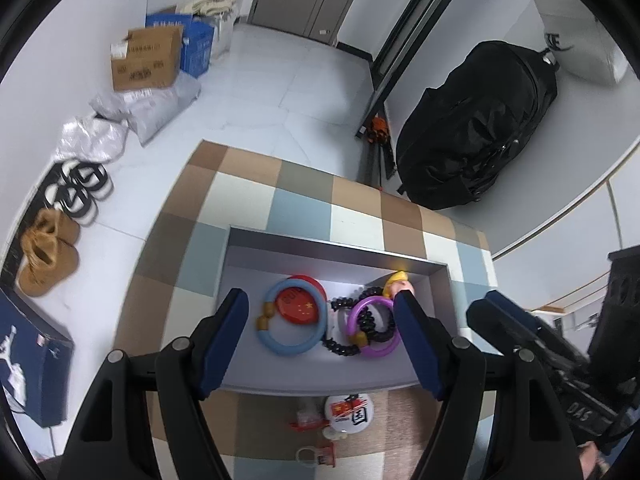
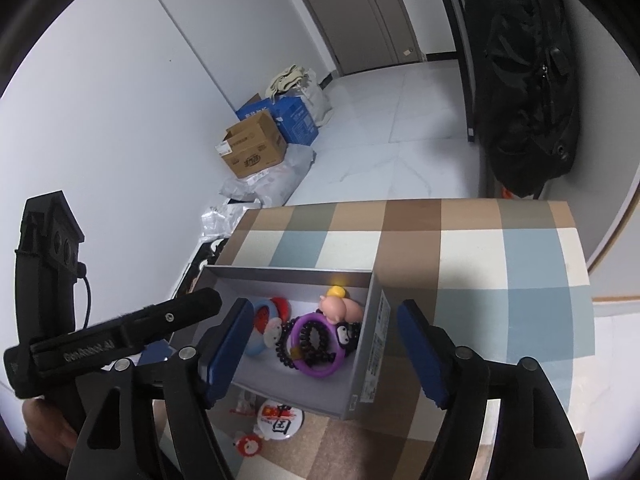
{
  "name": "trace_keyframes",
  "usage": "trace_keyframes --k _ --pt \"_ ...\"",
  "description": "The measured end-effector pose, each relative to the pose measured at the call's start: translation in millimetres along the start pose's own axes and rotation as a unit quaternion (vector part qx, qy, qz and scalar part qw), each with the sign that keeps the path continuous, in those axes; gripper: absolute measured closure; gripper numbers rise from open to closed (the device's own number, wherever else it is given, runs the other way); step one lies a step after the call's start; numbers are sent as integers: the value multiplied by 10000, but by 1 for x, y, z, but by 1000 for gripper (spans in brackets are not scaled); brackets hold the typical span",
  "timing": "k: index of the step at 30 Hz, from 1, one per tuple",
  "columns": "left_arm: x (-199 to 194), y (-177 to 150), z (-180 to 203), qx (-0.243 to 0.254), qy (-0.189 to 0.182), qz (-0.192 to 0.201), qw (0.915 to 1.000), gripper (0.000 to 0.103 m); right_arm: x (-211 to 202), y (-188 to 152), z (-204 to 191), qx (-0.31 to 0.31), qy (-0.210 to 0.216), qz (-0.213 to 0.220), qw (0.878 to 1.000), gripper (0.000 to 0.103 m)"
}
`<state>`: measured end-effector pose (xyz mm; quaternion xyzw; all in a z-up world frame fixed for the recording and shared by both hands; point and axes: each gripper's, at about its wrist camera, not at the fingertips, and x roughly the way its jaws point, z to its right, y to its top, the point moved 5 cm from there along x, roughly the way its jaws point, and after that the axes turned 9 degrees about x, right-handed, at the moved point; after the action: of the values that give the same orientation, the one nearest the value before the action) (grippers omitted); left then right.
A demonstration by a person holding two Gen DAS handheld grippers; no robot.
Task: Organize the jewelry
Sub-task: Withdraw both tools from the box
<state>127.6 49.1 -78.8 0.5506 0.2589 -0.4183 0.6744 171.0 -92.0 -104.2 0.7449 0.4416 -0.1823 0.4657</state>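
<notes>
Lying inside the grey box [image 1: 240,276], which is sitting on the checked worktop [image 1: 304,196], are the jewelry pieces: a blue bangle [image 1: 294,316] is ringing a red badge [image 1: 298,302] at the box's left side, and a purple bangle [image 1: 374,328] with a black bead bracelet [image 1: 370,320] threaded through it is resting to its right. A pink pig figure [image 2: 340,307] is sitting beyond them by the box's far wall. Outside the box's near wall, a white badge [image 1: 349,409] is lying on the worktop. Both the left gripper [image 1: 324,336] and the right gripper [image 2: 324,344] are hovering over the box, jaws spread and holding nothing.
</notes>
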Motion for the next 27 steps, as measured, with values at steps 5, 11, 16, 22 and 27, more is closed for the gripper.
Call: trace_keyframes --k 5,11,16,22,27 --pt "-8 -4 3 182 206 129 9995 32 -11 -6 -3 -140 -10 137 9998 18" --pt "-13 -14 5 282 363 217 9987 24 -20 -15 -4 -270 -65 197 9994 15" --pt "-19 -21 9 403 467 299 9976 23 -29 -24 -3 -334 -150 277 9989 9" --pt "-26 -31 10 460 530 442 9966 14 -39 -38 0 -468 -343 353 9977 1" --pt "-30 -39 7 435 544 490 9964 14 -42 -46 9 -437 -450 297 9976 0"
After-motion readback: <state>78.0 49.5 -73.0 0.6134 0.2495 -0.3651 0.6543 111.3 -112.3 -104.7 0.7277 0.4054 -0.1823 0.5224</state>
